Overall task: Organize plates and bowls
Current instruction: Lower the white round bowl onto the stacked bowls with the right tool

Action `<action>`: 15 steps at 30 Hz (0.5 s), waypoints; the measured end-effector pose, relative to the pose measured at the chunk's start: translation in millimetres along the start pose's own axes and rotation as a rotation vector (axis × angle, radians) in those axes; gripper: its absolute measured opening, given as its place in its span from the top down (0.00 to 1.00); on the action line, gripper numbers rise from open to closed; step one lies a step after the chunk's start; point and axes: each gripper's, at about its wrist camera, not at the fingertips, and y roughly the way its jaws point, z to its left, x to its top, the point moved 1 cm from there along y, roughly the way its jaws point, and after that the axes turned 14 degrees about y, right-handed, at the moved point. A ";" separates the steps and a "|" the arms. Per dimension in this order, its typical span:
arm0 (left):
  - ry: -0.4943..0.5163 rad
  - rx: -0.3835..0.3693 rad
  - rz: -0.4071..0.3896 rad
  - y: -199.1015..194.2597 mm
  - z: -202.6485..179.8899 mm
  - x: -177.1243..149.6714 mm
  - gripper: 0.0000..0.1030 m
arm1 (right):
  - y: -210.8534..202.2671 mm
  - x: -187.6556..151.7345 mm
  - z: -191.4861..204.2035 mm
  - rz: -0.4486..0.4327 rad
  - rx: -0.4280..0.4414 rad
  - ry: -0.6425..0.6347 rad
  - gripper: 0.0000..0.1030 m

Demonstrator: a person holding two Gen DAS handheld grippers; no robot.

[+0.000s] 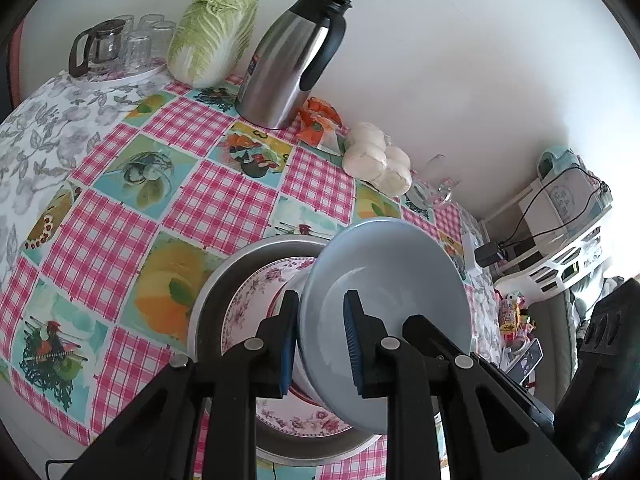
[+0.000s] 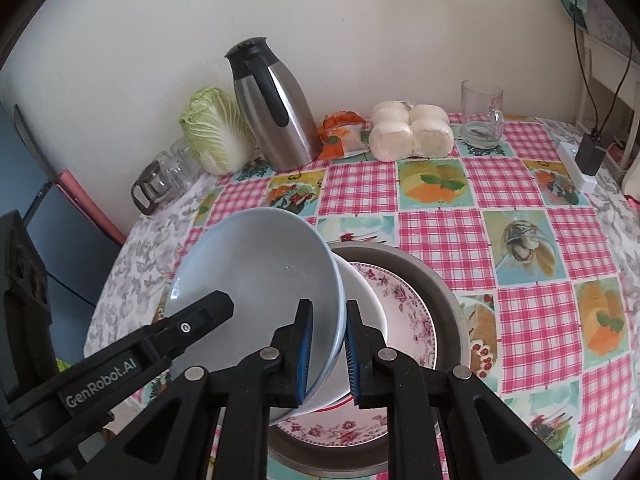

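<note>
A pale blue bowl [image 1: 384, 280] [image 2: 256, 272] hangs tilted over a stack on the checked tablecloth. My left gripper [image 1: 322, 344] is shut on its rim, one pad inside and one outside. My right gripper [image 2: 328, 354] is shut on the opposite rim. The left gripper's finger [image 2: 192, 322] shows inside the bowl in the right wrist view. Below lie a white bowl [image 2: 364, 300] on a floral plate [image 1: 248, 304] [image 2: 408, 312], inside a round metal pan [image 1: 216, 300] [image 2: 444, 284].
Along the wall stand a steel jug [image 1: 288, 60] [image 2: 280, 112], a cabbage [image 1: 212, 36], a bag of white buns [image 2: 412, 132], an orange packet [image 2: 340, 132] and a glass mug [image 2: 480, 116]. A glass teapot with tumblers [image 1: 120, 44] sits on a tray. A power strip [image 2: 580, 168] lies near the table's right edge.
</note>
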 end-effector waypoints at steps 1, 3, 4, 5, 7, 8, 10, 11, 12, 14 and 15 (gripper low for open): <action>0.001 -0.004 0.000 0.4 -0.3 0.2 0.78 | 0.1 0.6 0.0 -0.003 -0.006 -0.002 0.83; 0.002 -0.013 0.004 2.1 -1.1 0.0 0.78 | -0.9 1.9 -0.7 -0.010 -0.016 -0.002 0.83; 0.001 -0.017 0.006 3.3 -1.1 -0.1 0.78 | -1.2 2.2 -1.0 -0.012 -0.019 -0.003 0.82; -0.002 -0.019 0.007 4.1 -0.9 -0.2 0.78 | -1.2 2.6 -1.7 -0.014 -0.022 -0.003 0.82; -0.005 -0.014 0.008 5.4 -0.7 -0.1 0.78 | -0.2 2.8 -2.4 -0.013 -0.029 -0.007 0.82; -0.003 -0.007 0.009 5.8 -0.3 -0.5 0.78 | 0.5 2.4 -1.8 -0.012 -0.034 -0.012 0.82; 0.003 0.010 0.009 6.7 0.1 -1.1 0.78 | 2.9 1.4 -0.8 -0.009 -0.041 -0.019 0.82; 0.006 0.015 0.010 7.3 0.5 -1.1 0.78 | 4.4 0.7 -0.2 -0.005 -0.043 -0.022 0.82; 0.006 0.017 0.012 8.1 1.4 -1.1 0.78 | 5.9 0.2 0.0 -0.002 -0.043 -0.023 0.82; -0.001 0.008 0.019 11.4 4.2 -1.6 0.78 | 8.7 -0.8 -0.3 0.002 -0.048 -0.023 0.82; -0.004 0.005 0.021 12.6 4.9 -2.3 0.78 | 10.3 -0.7 -1.3 0.005 -0.050 -0.020 0.82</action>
